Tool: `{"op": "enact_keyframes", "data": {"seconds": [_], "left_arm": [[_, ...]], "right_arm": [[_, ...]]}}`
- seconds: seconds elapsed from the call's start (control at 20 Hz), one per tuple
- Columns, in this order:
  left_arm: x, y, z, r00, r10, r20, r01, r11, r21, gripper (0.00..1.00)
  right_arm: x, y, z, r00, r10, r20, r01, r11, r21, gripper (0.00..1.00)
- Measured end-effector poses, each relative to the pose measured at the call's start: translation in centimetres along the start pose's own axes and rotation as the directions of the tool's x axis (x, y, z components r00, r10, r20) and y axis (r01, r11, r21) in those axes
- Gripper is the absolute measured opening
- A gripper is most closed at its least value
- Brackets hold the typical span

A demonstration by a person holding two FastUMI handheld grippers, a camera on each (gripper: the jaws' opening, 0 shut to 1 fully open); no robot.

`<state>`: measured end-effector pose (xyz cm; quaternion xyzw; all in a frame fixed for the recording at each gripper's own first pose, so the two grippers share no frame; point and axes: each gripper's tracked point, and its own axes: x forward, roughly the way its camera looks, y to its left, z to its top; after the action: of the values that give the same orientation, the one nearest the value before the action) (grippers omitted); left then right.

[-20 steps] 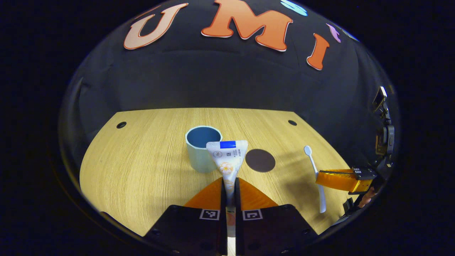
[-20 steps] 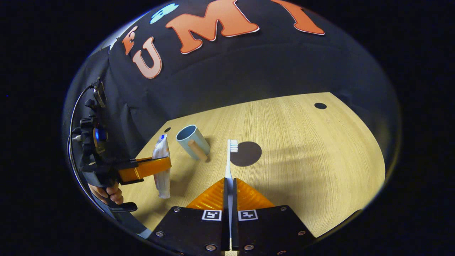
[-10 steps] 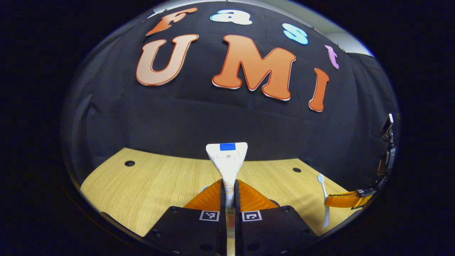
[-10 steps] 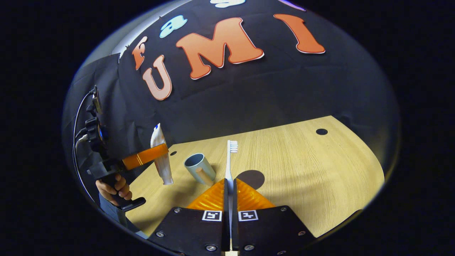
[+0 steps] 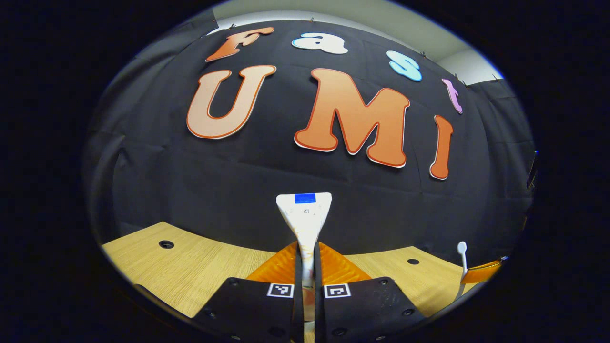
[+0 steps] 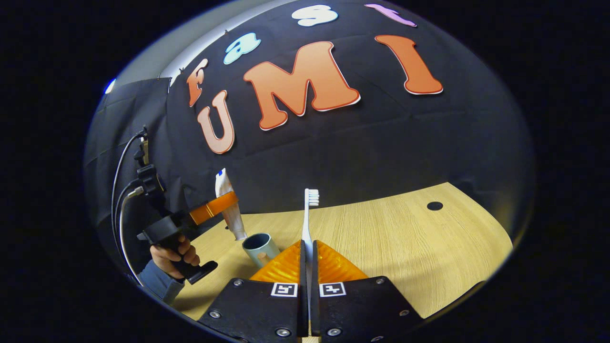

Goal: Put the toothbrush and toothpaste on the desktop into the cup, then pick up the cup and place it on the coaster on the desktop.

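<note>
We find a pale wood-grain surface [image 6: 405,247] with round dark holes [image 6: 434,206] near its far corners, backed by the booth's black cloth wall [image 6: 381,143]; a strip of light plain wall [image 5: 381,19] shows above the cloth in the left gripper view.

In the right gripper view the surface to the right of centre lies bare out to its curved edge. The far edge meets the cloth directly.

The left claw [image 5: 308,259] is clenched on the white toothpaste tube with a blue band at its flat end [image 5: 305,216]. The tube's long axis runs up along the fingers, flat crimped end upward against the cloth. In the right gripper view the same tube [image 6: 229,209] hangs cap-down just above the light blue cup with a wooden handle [image 6: 259,247], which stands upright on the surface; we cannot tell whether the cap touches the rim. A hand in a blue sleeve [image 6: 174,250] holds that claw's grip.

The right claw [image 6: 308,259] is clenched on the white toothbrush [image 6: 308,219], held upright, bristle head at the top, well above the surface. In the left gripper view the toothbrush [image 5: 462,259] stands at the far right.
</note>
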<state>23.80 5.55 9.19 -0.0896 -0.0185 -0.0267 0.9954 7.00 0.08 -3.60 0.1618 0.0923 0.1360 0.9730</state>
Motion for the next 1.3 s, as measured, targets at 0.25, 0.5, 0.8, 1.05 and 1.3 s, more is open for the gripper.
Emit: {"op": "enact_keyframes", "data": {"seconds": [0.25, 0.5, 0.8, 1.05, 1.3], "left_arm": [[2.5, 0.8, -3.1, 1.0, -0.004, -0.016, 0.003, 1.0, -0.028, 0.08], [2.8, 2.5, -6.4, 0.998, 0.005, -0.07, -0.011, 0.997, -0.079, 0.08], [1.5, 3.0, -9.0, 0.993, 0.002, -0.12, -0.013, 0.995, -0.095, 0.1], [0.2, 2.2, -9.7, 0.989, -0.046, -0.142, 0.032, 0.994, -0.1, 0.15], [-1.4, 1.2, -10.4, 0.982, -0.09, -0.167, 0.084, 0.996, -0.042, 0.45]], "right_arm": [[3.6, -0.6, 0.2, 1.0, -0.012, 0.004, 0.012, 1.0, -0.001, 0.02], [5.1, 1.1, 0.6, 0.999, 0.024, 0.023, -0.024, 0.999, -0.021, 0.02], [7.7, 5.2, 2.6, 0.992, 0.093, 0.082, -0.086, 0.993, -0.081, 0.02], [10.6, 9.2, 2.9, 0.983, 0.156, 0.098, -0.145, 0.983, -0.111, 0.02], [13.4, 10.9, 2.3, 0.977, 0.189, 0.1, -0.177, 0.978, -0.113, 0.02]]}}
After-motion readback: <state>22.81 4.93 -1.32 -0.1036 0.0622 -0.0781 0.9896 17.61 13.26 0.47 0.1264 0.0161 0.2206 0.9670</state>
